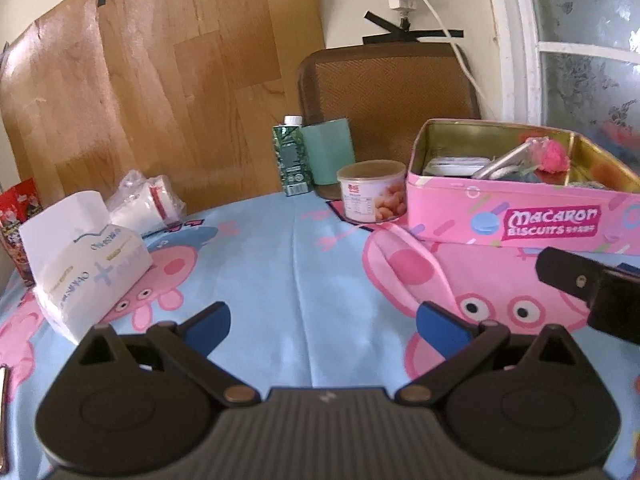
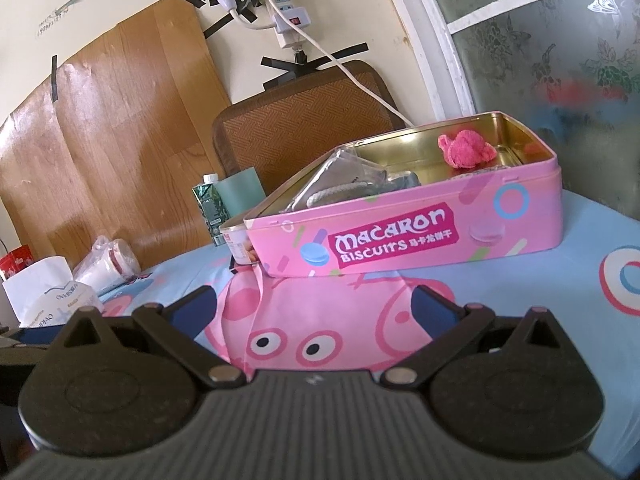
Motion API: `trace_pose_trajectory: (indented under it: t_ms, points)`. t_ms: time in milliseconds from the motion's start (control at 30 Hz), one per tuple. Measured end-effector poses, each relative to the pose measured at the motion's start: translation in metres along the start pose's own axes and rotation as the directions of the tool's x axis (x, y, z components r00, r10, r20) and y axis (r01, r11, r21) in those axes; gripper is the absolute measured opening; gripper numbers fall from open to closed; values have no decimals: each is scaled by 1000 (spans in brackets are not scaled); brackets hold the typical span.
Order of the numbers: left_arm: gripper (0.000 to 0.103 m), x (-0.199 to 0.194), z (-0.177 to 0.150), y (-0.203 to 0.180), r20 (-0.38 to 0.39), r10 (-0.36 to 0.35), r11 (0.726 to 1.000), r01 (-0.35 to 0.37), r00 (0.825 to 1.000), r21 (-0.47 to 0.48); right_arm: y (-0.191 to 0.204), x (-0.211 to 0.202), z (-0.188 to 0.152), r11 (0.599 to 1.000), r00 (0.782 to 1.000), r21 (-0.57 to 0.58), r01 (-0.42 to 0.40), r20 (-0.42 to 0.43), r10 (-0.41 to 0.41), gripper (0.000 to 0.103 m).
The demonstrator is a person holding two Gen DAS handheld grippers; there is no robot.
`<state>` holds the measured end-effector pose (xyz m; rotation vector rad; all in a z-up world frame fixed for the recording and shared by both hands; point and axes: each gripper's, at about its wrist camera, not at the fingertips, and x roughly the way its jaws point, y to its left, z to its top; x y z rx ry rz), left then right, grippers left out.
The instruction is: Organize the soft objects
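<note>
An open pink Macaron Biscuits tin (image 1: 532, 224) (image 2: 400, 236) stands on the Peppa Pig cloth. Inside lie a fluffy pink soft toy (image 2: 466, 148) (image 1: 554, 156), a grey pouch with a rope cord (image 2: 340, 184) and other small items. My left gripper (image 1: 324, 324) is open and empty above the cloth, left of the tin. My right gripper (image 2: 316, 308) is open and empty, just in front of the tin. Part of the right gripper shows at the right edge of the left wrist view (image 1: 592, 292).
A white tissue pack (image 1: 84, 264) (image 2: 48, 300) and a bagged white roll (image 1: 148, 200) (image 2: 106, 264) lie at the left. A can (image 1: 372, 192), a green carton (image 1: 292, 160) and a teal cup (image 1: 328, 152) stand behind. A chair back (image 2: 300, 124) stands behind the table.
</note>
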<state>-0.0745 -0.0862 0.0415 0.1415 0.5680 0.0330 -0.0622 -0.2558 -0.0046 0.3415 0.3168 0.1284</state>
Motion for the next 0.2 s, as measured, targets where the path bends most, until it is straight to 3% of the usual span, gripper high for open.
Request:
trace_pose_trajectory:
  t_ms: [200]
  points:
    - [103, 0, -1, 2, 4, -54, 998, 54, 999, -17, -1, 2, -1, 1000, 1000, -1, 0, -1, 0, 103]
